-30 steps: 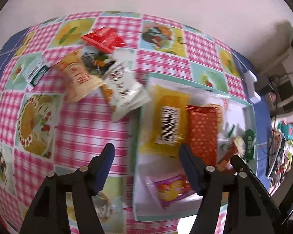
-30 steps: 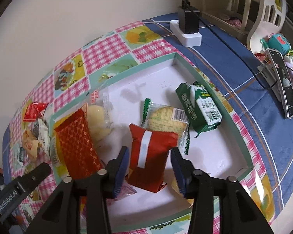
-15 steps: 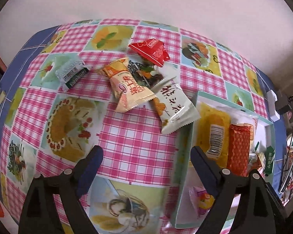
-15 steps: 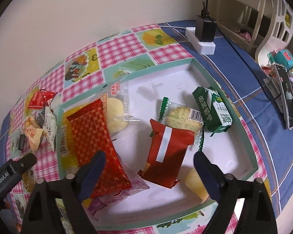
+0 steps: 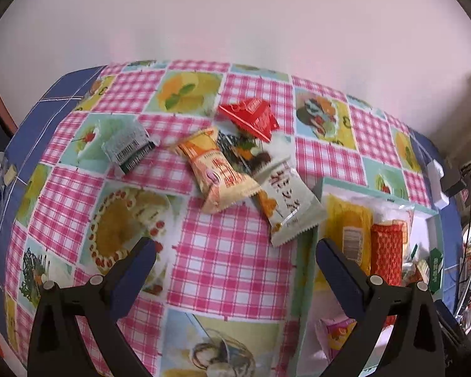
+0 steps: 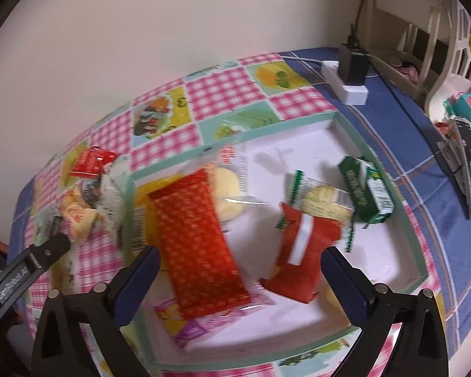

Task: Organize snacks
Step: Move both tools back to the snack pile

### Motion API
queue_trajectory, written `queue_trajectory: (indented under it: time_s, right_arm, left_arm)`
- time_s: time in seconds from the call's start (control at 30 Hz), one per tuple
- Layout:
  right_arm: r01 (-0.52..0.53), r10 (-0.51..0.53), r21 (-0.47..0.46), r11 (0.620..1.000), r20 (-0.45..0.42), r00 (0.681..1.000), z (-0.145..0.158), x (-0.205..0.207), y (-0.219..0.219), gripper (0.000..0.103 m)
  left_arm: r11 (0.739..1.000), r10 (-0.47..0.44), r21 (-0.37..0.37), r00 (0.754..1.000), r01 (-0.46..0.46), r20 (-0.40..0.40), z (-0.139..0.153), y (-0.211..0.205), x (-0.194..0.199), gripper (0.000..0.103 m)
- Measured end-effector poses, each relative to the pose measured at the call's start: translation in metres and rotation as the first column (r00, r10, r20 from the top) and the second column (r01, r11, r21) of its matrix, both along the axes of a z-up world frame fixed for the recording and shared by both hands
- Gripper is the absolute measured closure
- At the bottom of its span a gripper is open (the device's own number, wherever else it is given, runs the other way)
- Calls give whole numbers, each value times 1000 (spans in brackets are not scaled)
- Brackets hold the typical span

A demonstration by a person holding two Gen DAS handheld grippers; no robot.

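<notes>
Both grippers, left gripper and right gripper, have just been opening wide with nothing between them, so the left should descend squarely over the orange packet lying beside the tray on the surface

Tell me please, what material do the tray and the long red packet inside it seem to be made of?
The tray looks like card or thin board, matte: white floor, flat pale green walls with sharp folded corners, though plastic is possible. The long red packet looks like printed plastic film, slightly glossy, with a clear sealed edge at its lower end.
</notes>
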State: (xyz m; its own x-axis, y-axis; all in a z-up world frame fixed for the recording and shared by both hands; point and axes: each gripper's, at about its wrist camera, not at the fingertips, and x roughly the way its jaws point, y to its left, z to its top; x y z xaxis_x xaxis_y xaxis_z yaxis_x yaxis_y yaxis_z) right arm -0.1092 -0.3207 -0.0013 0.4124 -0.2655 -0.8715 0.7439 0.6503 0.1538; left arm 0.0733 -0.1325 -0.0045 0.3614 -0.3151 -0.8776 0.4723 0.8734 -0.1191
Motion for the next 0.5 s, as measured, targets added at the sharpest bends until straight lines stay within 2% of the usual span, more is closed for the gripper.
queue_trajectory:
  time_s: [0.1,0.23,0.4,0.5]
  right_arm:
    - [-25,24,29,999,47,999,1,5,8,0]
    - [-65,64,25,998,43,997,1,17,22,0]
    - [-131,132,-26,991,28,991,7,32,42,0]
    - [-158,158,-33,987,22,987,8,41,51,0]
  left_arm:
    - [1000,20,-5,1000,-20,24,2,8,8,2]
    - [999,48,-16,999,-48,10,-1,23,20,2]
    - [994,102,-30,995,-101,10,-2,44,33,2]
    - [989,135,-67,991,-136,-7,-1,61,42,1]
